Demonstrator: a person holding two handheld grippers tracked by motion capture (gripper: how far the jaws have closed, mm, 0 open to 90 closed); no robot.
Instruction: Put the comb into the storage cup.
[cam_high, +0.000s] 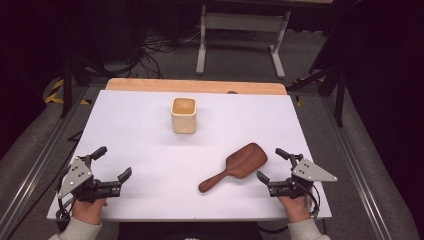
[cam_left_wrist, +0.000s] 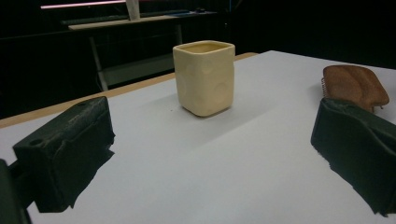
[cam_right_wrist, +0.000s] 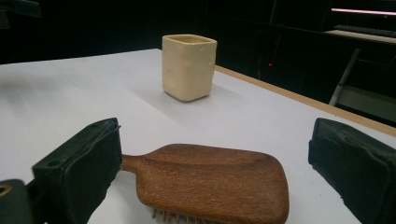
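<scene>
The wooden hairbrush (cam_high: 235, 166) lies on the white desk (cam_high: 150, 145) at roughly 4 o'clock from the desk's centre, back up and bristles down, its handle running toward 7 o'clock and its paddle head toward 1 o'clock. The right gripper (cam_high: 270, 165) sits just beside the head, at 3 o'clock of it, jaws spread wide and empty; in the right gripper view the hairbrush (cam_right_wrist: 205, 182) lies ahead of and between the two jaws without touching either. The step in hand appears to be the approach before a first grasp. The next move likely calls for the right gripper to advance, straddle the head or handle, then close. The cream square cup (cam_high: 183, 115) stands upright at 12 o'clock, well apart, a probable destination. The left gripper (cam_high: 114, 162) rests near the desk's 8 o'clock corner, jaws wide and empty, aimed at the cup (cam_left_wrist: 204, 77). Most bristles are hidden under the brush body; only a few tips show at the lower edge of the right gripper view. The cup's interior is hard to make out. The room beyond the desk is dark.
</scene>
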